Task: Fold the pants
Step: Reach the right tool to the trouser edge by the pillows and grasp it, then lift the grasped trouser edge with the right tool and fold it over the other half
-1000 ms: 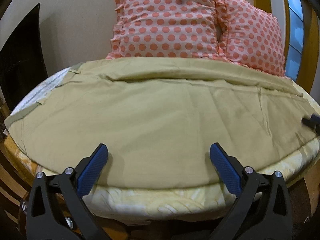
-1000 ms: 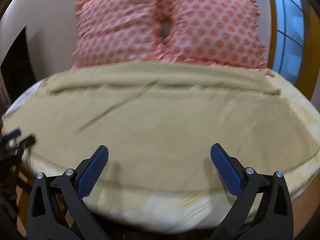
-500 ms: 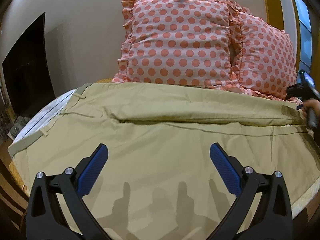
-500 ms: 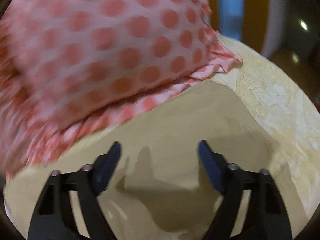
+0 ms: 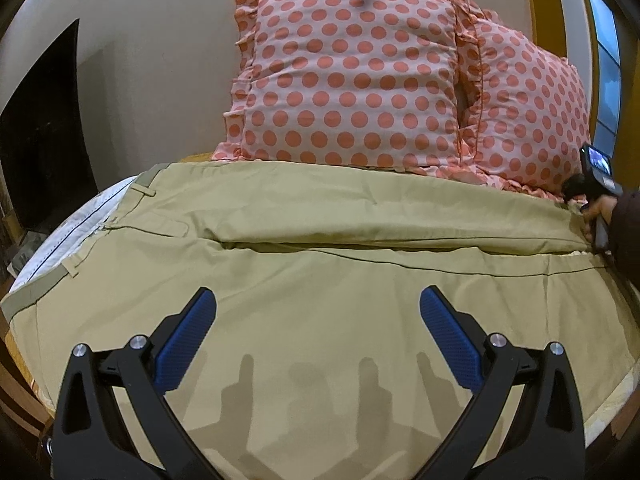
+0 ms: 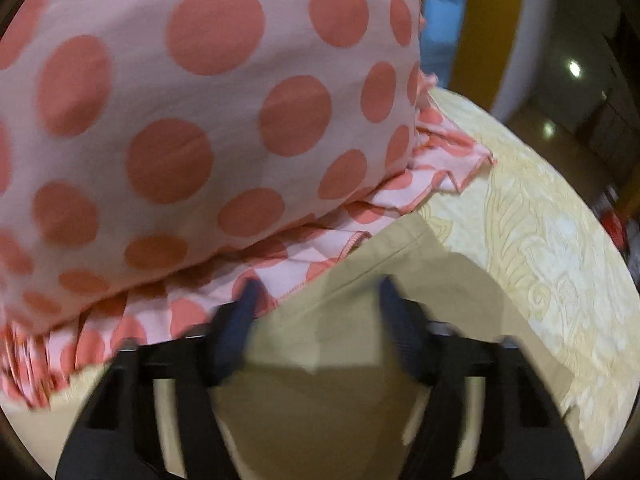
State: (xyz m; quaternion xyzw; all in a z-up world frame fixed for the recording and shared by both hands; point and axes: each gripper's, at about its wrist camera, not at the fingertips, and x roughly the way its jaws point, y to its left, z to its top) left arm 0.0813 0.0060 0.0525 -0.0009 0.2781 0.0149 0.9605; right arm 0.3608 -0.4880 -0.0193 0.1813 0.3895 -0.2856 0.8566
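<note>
Khaki pants [image 5: 304, 280] lie spread flat across the bed, waistband at the left, both legs running right. My left gripper [image 5: 318, 312] is open and empty, hovering over the near leg. My right gripper [image 6: 316, 292] is open with its jaws narrowing, low over the hem corner of the far leg [image 6: 360, 280], right by the pillow's frill. The right gripper also shows in the left wrist view [image 5: 596, 196] at the far right end of the pants.
Two pink polka-dot pillows [image 5: 352, 80] stand against the wall behind the pants; one fills the right wrist view [image 6: 200, 120]. A yellow patterned bedsheet [image 6: 540, 248] lies bare to the right of the hem. A dark opening [image 5: 40, 140] is at left.
My right gripper swung to the far right hem, dropped close to it, and its jaws narrowed. My left gripper moved forward over the near leg, still open.
</note>
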